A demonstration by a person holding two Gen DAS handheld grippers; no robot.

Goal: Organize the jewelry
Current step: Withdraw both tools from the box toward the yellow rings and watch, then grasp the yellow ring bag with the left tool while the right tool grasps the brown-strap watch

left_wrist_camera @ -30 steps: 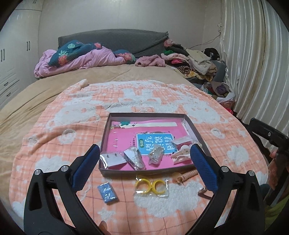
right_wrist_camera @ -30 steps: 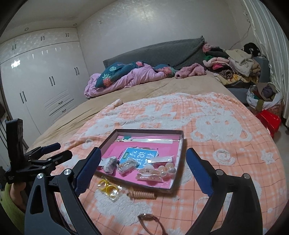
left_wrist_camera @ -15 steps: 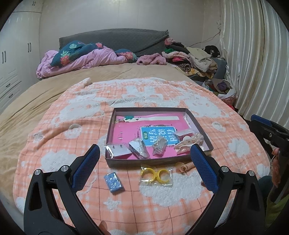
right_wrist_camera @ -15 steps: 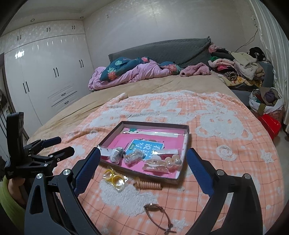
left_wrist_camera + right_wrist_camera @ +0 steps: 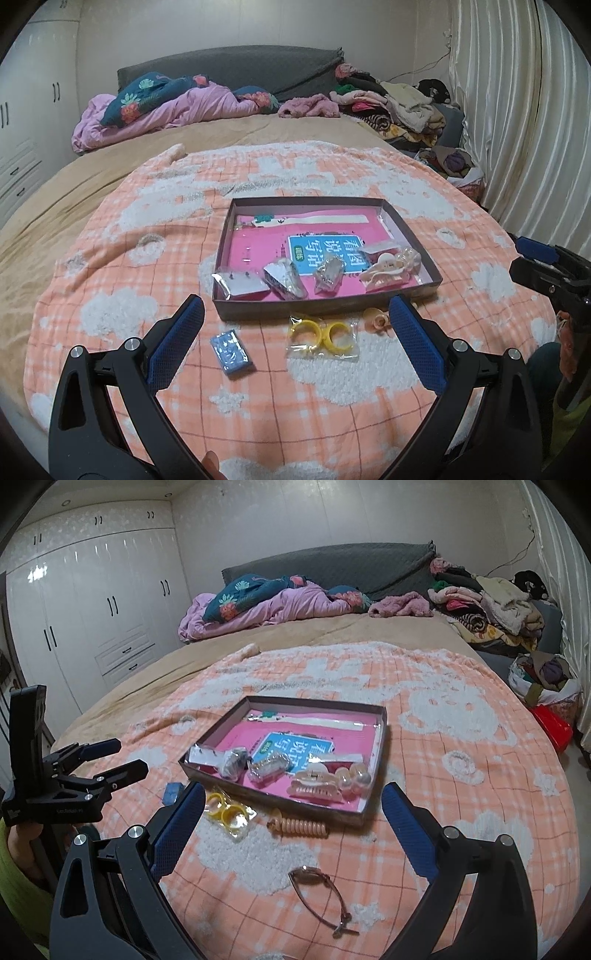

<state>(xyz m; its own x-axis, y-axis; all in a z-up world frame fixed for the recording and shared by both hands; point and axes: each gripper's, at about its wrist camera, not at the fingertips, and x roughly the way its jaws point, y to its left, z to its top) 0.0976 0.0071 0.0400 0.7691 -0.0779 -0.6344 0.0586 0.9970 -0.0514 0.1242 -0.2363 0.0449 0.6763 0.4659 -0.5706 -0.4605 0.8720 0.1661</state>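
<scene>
Above the orange blanket [image 5: 295, 413], both claws pulled back since earlier, left claw [image 5: 295, 343] and right claw [image 5: 291, 830] wide open, empty, box [image 5: 255, 315] farther off.

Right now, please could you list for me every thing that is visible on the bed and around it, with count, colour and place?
shallow cardboard box: 1, brown with pink lining, centre of blanket
clear packets: about 3, silvery, box front
claw hair clip: 1, beige, box front right
pearl beads: a few, cream, beside the clip
bagged yellow rings: 2, before the box
small blue packet: 1, left of the rings
spiral hair tie: 1, peach, before the box
wristwatch: 1, rose-metal, nearest edge
checked blanket: 1, orange-white, on bed
clothes pile: mixed, far right
wardrobe: white, left wall
left gripper: open, empty
right gripper: open, empty
</scene>
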